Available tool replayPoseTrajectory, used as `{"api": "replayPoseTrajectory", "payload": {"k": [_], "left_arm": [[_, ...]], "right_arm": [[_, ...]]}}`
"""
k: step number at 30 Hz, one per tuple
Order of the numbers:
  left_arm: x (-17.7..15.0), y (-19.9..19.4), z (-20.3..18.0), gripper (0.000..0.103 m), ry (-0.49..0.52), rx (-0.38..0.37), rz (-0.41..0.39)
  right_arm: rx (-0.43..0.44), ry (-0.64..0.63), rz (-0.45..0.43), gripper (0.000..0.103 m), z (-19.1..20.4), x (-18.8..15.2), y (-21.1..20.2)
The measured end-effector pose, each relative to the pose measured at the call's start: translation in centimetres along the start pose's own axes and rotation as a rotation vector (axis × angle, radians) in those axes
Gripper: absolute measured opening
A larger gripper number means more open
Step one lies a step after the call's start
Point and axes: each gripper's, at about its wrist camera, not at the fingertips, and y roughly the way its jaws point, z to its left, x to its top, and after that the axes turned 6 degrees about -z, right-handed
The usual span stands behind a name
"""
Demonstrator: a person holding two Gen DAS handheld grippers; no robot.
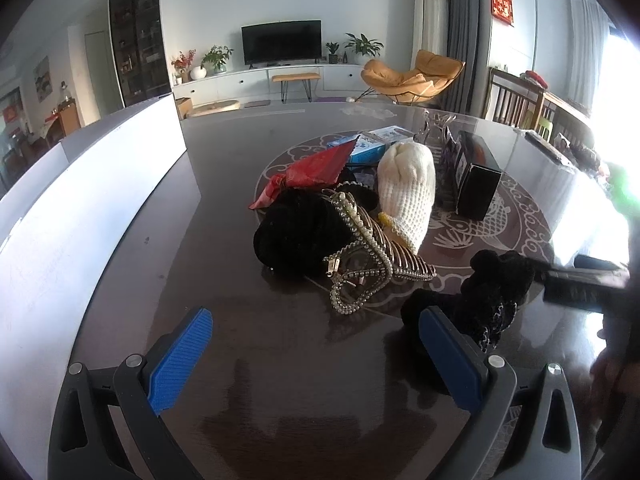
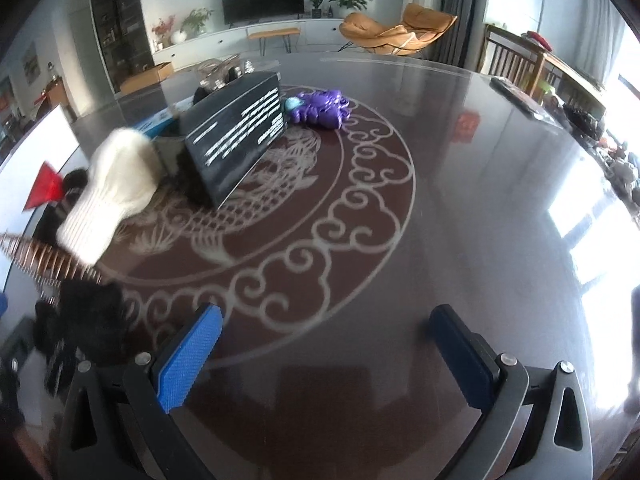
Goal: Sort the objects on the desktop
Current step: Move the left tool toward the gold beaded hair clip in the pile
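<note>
Clutter sits in a heap around the middle of the dark round tabletop (image 1: 224, 216), on its pale dragon-and-cloud inlay. At the left edge stands a white bin (image 1: 92, 184); its inside is not visible. Going rightward through the heap: a red foil wrapper (image 1: 316, 170), a black fuzzy item (image 1: 296, 236) with a pearl-trimmed hair claw (image 1: 360, 260) lying against it, a blue-and-white carton (image 1: 372, 144) behind, a white knit hat (image 1: 408, 188) on its side, then a black box (image 1: 478, 184) standing on end. A dark scrunchie (image 1: 488, 296) lies nearest, just beyond the left gripper (image 1: 316, 356), which is spread wide and holds nothing. The right gripper (image 2: 328, 356) is likewise wide and empty over bare tabletop; a purple toy (image 2: 324, 108) lies beyond the box, toward the far edge.
</note>
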Motion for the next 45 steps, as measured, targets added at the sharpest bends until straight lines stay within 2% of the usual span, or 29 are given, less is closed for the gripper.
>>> {"api": "replayPoseTrajectory", "payload": {"k": [8,17,38,45], "left_arm": [[0.03,0.4,0.22,0.103,-0.011,-0.007,0.042],[-0.18,0.47,0.24,0.103,-0.026,-0.029,0.045],[-0.25,0.91,0.06,0.103,-0.012,-0.009,0.056],[-0.27,0.96,0.3,0.103,-0.028,-0.032,0.056]], "right_arm": [[-0.013,0.011,-0.004,0.103,0.16,0.2,-0.01],[-0.014,0.012,-0.004,0.103,0.17,0.2,-0.09],[-0.015,0.013,-0.004,0.103,0.2,0.2,-0.16],[-0.016,0.014,-0.004,0.103,0.2,0.16,-0.07]]}}
